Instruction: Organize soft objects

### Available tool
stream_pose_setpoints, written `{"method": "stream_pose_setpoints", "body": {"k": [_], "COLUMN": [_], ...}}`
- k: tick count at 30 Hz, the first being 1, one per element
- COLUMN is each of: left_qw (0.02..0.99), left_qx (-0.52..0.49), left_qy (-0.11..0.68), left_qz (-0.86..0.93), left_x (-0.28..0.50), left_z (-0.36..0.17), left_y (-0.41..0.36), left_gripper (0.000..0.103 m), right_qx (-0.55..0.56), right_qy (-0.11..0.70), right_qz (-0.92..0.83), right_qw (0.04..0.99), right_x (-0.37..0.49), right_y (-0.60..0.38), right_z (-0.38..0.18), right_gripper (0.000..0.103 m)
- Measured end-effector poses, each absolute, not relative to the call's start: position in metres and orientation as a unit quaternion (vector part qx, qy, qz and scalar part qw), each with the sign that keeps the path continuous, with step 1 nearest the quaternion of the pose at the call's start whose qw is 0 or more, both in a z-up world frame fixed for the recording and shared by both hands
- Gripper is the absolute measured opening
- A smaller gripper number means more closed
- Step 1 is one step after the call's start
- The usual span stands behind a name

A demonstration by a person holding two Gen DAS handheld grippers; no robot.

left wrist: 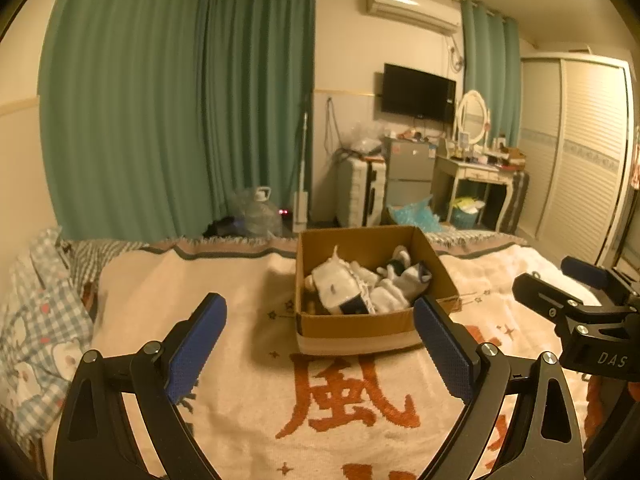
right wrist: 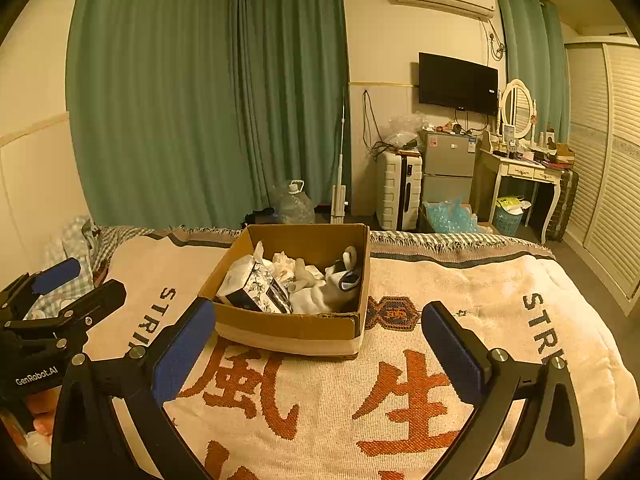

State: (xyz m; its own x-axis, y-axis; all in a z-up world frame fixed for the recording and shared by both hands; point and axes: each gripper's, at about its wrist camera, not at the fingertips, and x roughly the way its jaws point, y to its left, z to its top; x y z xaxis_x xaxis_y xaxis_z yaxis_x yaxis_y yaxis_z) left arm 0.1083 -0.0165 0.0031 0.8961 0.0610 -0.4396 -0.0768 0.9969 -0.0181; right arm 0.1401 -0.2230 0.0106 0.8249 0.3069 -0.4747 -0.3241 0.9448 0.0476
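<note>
An open cardboard box [left wrist: 356, 332] stands on the bed's blanket, also in the right wrist view [right wrist: 288, 328]. It holds white and grey plush toys [left wrist: 394, 286] [right wrist: 320, 294] and a patterned tissue pack [right wrist: 256, 286]. My left gripper [left wrist: 320, 344] is open and empty, hovering just in front of the box. My right gripper [right wrist: 318, 352] is open and empty, in front of the box and slightly to its right. The right gripper shows at the right edge of the left wrist view [left wrist: 568, 284]. The left gripper shows at the left edge of the right wrist view [right wrist: 68, 280].
A cream blanket with orange characters [right wrist: 400, 400] covers the bed. Checked bedding [left wrist: 40, 320] is piled at the left. Beyond the bed's far edge stand green curtains [left wrist: 160, 100], a water jug [right wrist: 294, 204], a white suitcase [right wrist: 398, 190], a small fridge [right wrist: 448, 168] and a dressing table [right wrist: 524, 172].
</note>
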Motion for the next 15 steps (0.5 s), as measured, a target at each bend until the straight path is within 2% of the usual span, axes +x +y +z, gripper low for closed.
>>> {"method": "stream_pose_setpoints", "body": {"k": [15], "left_qw": [0.973], "left_qx": [-0.015], "left_qy": [0.225], "left_qz": [0.039], "left_x": [0.1070], "left_z": [0.0014], "left_y": [-0.0180], "left_gripper": [0.096], "right_qx": [-0.019], "right_qy": [0.248], "right_qz": [0.165], "right_qw": [0.954], "right_x": [0.1396], "right_y": [-0.2227], "right_z": [0.0100], "right_gripper": [0.103]}}
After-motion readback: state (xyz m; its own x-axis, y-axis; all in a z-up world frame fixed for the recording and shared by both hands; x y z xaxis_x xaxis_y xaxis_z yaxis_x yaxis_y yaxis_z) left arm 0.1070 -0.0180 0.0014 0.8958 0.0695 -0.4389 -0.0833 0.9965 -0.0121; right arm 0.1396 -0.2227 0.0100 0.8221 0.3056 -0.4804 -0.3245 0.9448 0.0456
